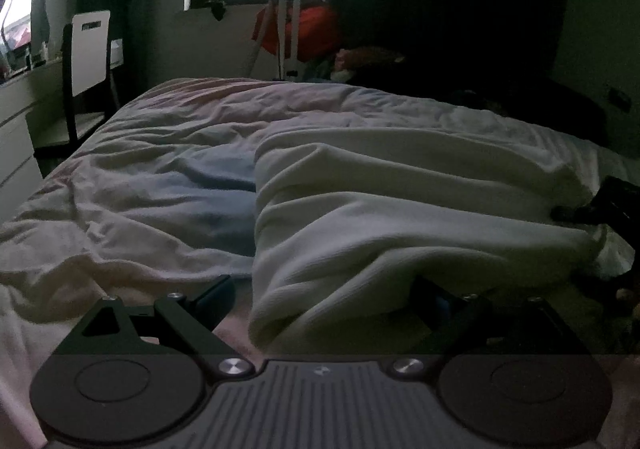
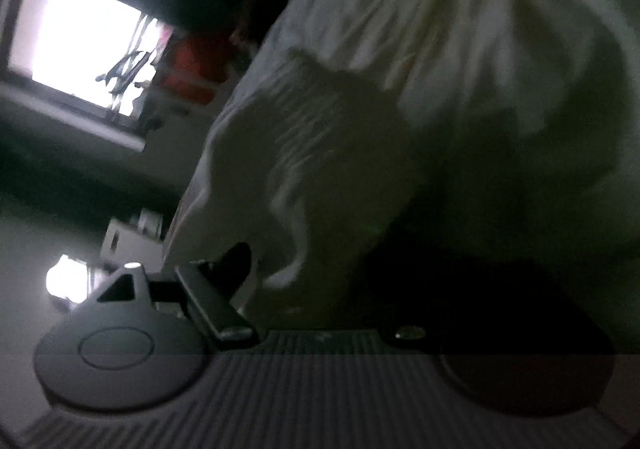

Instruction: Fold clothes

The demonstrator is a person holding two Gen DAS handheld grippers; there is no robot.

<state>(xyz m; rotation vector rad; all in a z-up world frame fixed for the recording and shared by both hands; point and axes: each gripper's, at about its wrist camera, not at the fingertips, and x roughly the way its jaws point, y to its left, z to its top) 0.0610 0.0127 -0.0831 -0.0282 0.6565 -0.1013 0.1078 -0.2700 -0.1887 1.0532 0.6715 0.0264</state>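
Garment position: cream fleece garment (image 1: pixel 400 217) lies bunched in long ridges across the right half of the bed (image 1: pixel 132 185), its near edge draped over the space between the fingers of the left gripper (image 1: pixel 320 301). Left jaws stand wide apart; fabric lies between them but neither pad presses on it, so nothing is held on that side. Right gripper (image 2: pixel 320 269) is seen in the left wrist view as a dark shape at the garment's far right end; its own view is blurred and dim, rolled sideways, with pale cloth filling the space ahead. Left finger of the right jaws sits far out, right finger lost in shadow; reading: jaws apart, no clamp on cloth that I can confirm. Risks, as judgement: closing the left jaws here would likely bite a thick roll of several layers, or catch the rumpled duvet beneath, dragging bedding with the fold. Poor light could hide the true hem, giving a crooked fold. Uneven lifting by the two hands could twist the fleece.
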